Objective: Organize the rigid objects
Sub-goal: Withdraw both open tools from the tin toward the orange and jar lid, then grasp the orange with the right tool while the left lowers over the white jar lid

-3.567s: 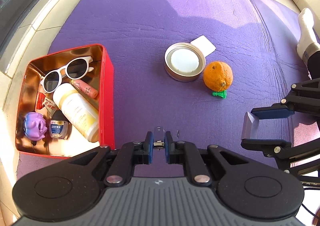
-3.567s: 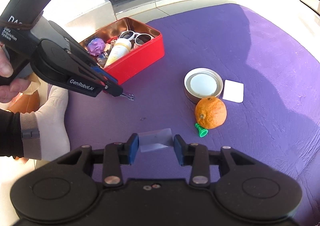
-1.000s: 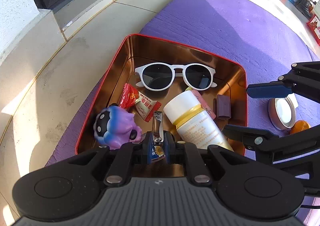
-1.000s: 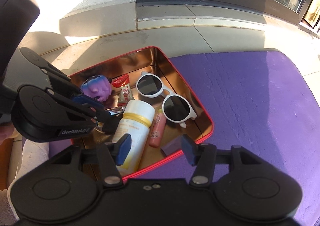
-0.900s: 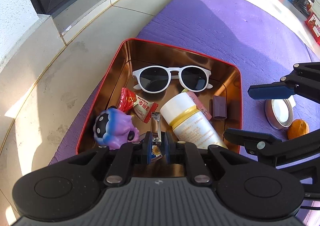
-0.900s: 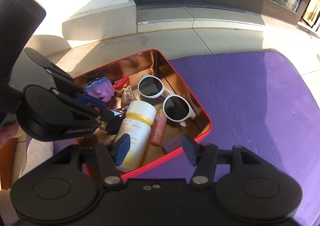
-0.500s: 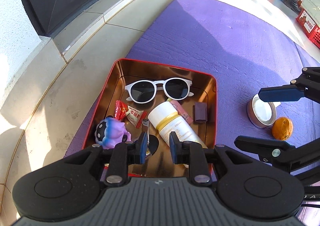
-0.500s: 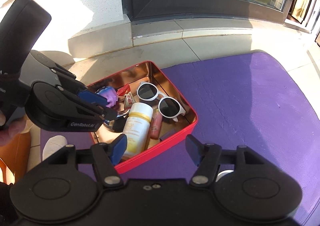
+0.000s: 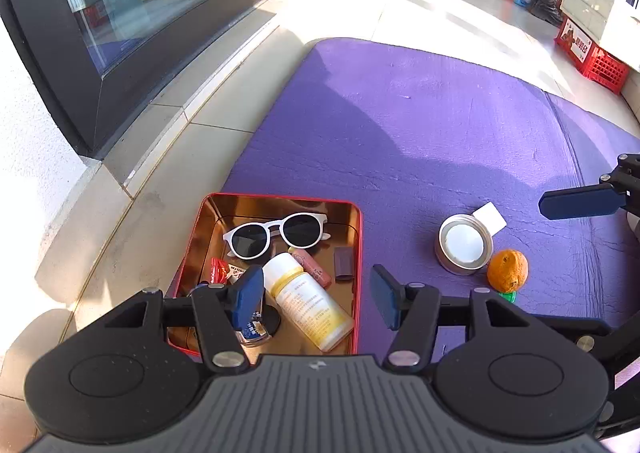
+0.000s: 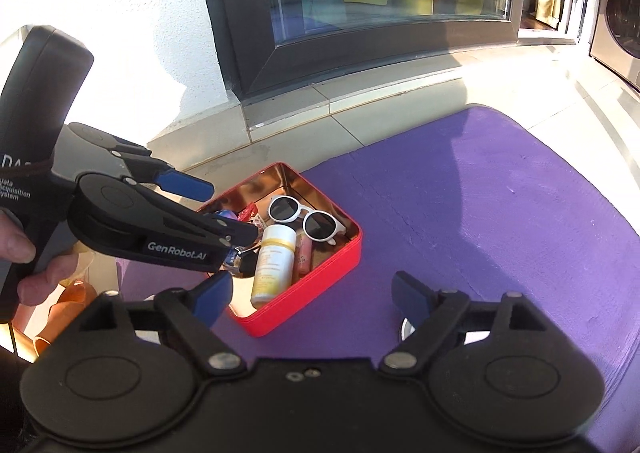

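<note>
A red tin box on the purple mat holds white sunglasses, a white bottle with a yellow band, a pink tube, a dark brown block, red candy wrappers and a small blue-labelled item. My left gripper is open and empty above the box's near end. My right gripper is open and empty above the box's near edge. A round tin, an orange, a white card and a green piece lie on the mat to the right.
The purple mat spreads far ahead. Pale floor tiles and a dark window frame border its left side. A red crate stands far right. My hand holds the left gripper body.
The left gripper let go of the small metal clip into the box, opened wide and drew back upward. The right gripper also pulled back, open, after leaving the dark block in the box.
</note>
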Demonstrator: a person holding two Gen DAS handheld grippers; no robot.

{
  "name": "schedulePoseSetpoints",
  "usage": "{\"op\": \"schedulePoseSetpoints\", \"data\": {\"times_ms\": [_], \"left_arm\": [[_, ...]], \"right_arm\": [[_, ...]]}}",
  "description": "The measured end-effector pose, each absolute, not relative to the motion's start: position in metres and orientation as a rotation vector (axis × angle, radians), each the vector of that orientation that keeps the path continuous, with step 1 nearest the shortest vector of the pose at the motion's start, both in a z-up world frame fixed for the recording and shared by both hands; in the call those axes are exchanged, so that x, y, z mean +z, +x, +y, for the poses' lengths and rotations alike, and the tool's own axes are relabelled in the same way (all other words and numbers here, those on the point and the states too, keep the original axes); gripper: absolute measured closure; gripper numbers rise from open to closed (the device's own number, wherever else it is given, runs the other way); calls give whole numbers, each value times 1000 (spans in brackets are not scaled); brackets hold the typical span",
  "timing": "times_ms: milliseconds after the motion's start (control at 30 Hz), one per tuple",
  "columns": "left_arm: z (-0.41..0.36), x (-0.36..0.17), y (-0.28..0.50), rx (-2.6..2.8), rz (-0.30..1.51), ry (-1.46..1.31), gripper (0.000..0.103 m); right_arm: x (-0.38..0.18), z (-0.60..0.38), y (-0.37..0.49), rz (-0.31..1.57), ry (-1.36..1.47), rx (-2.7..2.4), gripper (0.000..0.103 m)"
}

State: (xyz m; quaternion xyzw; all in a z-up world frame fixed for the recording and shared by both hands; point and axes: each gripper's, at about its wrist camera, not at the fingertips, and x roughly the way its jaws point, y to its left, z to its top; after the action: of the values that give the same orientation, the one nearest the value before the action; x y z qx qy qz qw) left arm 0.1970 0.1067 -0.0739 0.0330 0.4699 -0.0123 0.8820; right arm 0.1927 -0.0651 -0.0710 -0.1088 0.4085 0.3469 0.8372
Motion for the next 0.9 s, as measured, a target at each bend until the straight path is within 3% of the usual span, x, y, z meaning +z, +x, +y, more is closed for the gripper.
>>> {"op": "schedulePoseSetpoints", "data": {"times_ms": [333,900], "left_arm": [[50,-64,190,-95,953,56,23],[-8,-119,238,-76,1052,-65,20]], "right_arm": [[-74,-135,179,865,-131,613,3],[-142,-185,190,973,-60,556,1]]}}
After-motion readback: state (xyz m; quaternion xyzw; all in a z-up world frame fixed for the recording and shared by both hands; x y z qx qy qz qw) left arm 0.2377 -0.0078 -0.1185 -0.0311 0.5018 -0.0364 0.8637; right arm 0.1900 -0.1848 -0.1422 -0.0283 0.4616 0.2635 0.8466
